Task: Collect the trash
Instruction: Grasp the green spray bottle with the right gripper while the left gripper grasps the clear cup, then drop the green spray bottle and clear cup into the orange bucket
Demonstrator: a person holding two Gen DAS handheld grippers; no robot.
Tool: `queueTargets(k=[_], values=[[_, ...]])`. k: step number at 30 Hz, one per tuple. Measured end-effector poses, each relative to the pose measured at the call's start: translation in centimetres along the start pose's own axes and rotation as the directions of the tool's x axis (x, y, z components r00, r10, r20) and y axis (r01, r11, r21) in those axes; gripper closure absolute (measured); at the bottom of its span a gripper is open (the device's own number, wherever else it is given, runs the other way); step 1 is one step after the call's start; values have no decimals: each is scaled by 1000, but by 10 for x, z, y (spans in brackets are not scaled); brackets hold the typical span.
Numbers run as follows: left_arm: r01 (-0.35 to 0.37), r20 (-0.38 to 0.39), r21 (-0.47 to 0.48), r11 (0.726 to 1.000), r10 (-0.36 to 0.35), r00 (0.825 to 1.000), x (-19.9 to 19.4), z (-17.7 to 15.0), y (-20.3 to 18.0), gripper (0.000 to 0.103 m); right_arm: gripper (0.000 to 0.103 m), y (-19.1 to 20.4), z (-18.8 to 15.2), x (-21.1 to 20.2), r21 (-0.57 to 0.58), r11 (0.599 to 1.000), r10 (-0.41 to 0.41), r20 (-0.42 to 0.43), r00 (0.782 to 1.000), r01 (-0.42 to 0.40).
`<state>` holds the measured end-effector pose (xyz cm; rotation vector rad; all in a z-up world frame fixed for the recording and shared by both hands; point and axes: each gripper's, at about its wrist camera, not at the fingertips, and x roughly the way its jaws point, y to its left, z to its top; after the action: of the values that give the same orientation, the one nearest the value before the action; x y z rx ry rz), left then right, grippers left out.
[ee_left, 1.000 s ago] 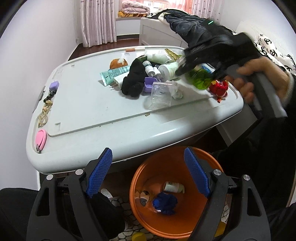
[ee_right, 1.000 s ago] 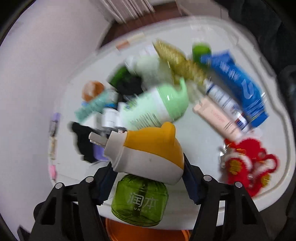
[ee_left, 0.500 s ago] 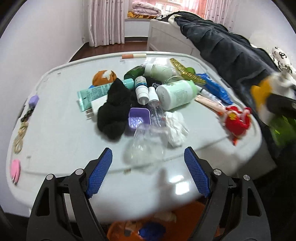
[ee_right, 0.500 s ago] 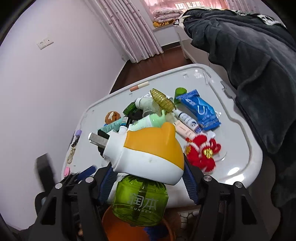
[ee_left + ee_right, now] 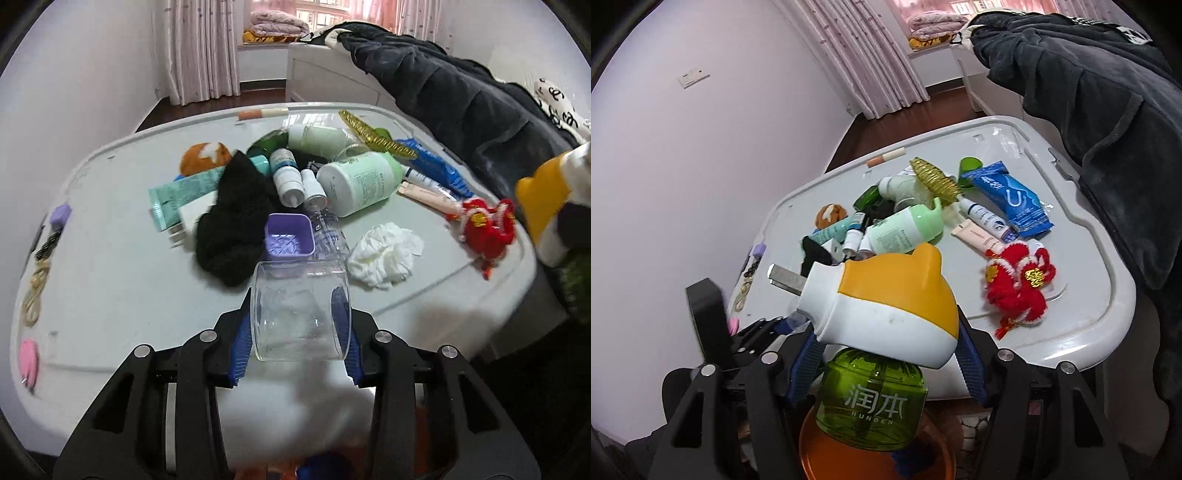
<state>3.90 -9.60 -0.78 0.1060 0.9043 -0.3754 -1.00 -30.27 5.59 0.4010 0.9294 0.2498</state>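
Observation:
My left gripper [image 5: 295, 332] is shut on a clear plastic bottle [image 5: 299, 310] lying on the grey table [image 5: 110, 277] near its front edge. My right gripper [image 5: 886, 354] is shut on a yellow-and-white mosquito repellent plug with a green bottle [image 5: 882, 325] and holds it above the orange bin [image 5: 820, 454]. The plug also shows at the right edge of the left wrist view [image 5: 546, 199]. A crumpled white tissue [image 5: 384, 254] lies just right of the clear bottle.
The table holds a black sock [image 5: 232, 221], a purple cup [image 5: 290, 234], a green-capped white bottle [image 5: 358, 181], tubes, a blue packet [image 5: 1008, 195] and a red knitted ornament [image 5: 1019, 284]. A dark blanket [image 5: 1089, 92] covers the bed to the right.
My left gripper moved forward over the table and closed on the clear bottle. My right gripper drew back from the table with the plug, over the bin.

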Motion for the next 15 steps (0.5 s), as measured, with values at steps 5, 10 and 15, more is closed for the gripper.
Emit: queueTargets(k=[5,10,15], values=[[18,49,37,999,-20,999,-72,-8,-1,63,39,22,-9,-11,-59,998,16,-6,1000,-16],[-3,59,79,997,-1,998,-125,-29,-6,63,39,46,-32,-25,-135,991,19,-29,999,-23],[18,-125,64,998,-10,992,-110,-79,-1,63,39,57,-77,-18,-193,981,-20,-142,990,-8]])
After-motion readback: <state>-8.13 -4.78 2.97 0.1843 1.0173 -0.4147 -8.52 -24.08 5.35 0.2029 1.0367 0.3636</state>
